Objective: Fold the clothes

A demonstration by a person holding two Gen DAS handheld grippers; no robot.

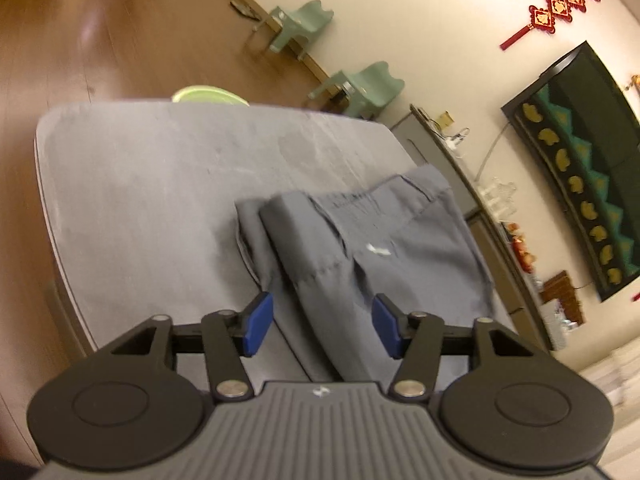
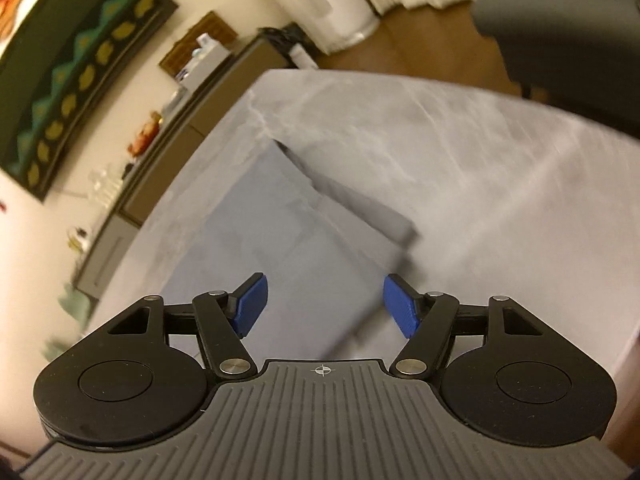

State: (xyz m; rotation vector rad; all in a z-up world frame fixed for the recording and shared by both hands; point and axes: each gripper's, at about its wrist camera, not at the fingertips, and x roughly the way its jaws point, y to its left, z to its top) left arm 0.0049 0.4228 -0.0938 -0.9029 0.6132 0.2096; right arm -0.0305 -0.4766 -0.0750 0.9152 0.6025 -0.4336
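Left gripper [image 1: 322, 326], black linkage with blue pads: fingers spread wide, nothing between the pads, hanging over the near edge of the one grey-blue fabric garment [image 1: 360, 240]. Right gripper [image 2: 324, 306], same build: fingers also wide apart, gripping nothing, above the near corner of the same garment [image 2: 288, 236].

The garment lies on the grey padded table [image 1: 140, 184], toward the edge nearest the wall cabinet, already doubled into a compact stack. Left wrist view shows a stitched hem, a gathered band and a small white mark on top; one lower layer sticks out at the side. Right wrist view is motion-blurred but shows a rough rectangle with a darker flap jutting toward the table's middle.

Stage: fits either a finished fold just let go or a half-fold waiting for another pass. Can't settle it from this.

Risks, as judgement: layers aren't flush, so a pinch at the near edge could catch only the top ply and peel the stack open. Garment sits close to the table edge; a drag that way could slide it off. Blur suggests fast motion, so pad placement may miss.

Farther out: one lime-green round rim [image 1: 210, 95] behind the table, two pale green plastic chairs [image 1: 362, 88], one low grey wall cabinet [image 1: 448, 160], one dark framed green-and-gold wall panel [image 1: 580, 168], one red knotted hanging ornament [image 1: 556, 12].

Counts: two grippers, one garment, one table.
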